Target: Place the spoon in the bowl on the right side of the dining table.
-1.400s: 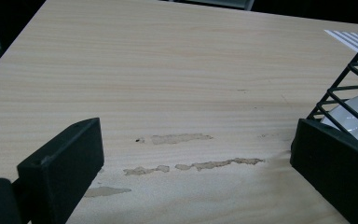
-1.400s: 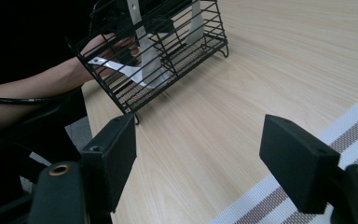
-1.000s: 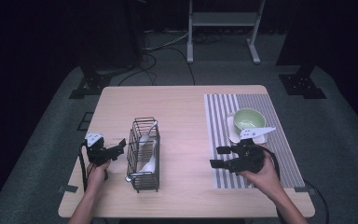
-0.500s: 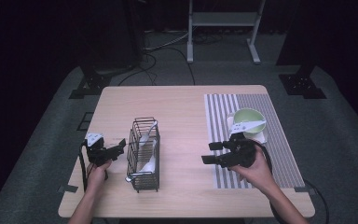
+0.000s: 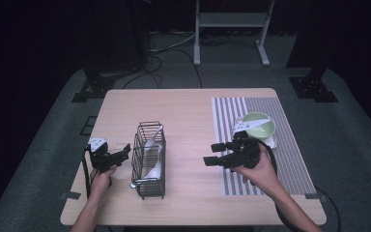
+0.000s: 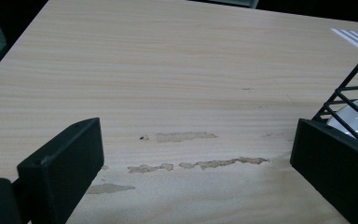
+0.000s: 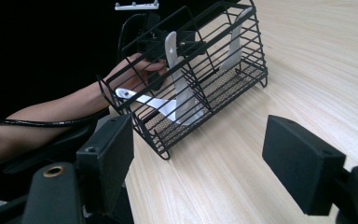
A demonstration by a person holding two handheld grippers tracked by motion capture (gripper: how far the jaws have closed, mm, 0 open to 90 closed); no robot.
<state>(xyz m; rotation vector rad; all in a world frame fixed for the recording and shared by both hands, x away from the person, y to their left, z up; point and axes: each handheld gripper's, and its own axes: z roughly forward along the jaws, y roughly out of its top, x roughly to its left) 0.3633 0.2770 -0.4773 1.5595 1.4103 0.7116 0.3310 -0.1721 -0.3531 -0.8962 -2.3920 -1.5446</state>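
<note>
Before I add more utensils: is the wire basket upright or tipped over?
Upright: the wire basket stands on the table, open top up, white utensils leaning inside.

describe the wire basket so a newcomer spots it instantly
On the wooden table, look left of centre, beside the left gripper. The black wire basket stands there holding white utensils, the one tall cage-like thing; the green bowl sits on the striped mat.

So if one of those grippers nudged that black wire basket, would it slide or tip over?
The wire basket looks light, being thin open wire, so it would probably slide easily. It's narrow and tall, so a high sideways push might tip it, rattling the white utensils inside.
</note>
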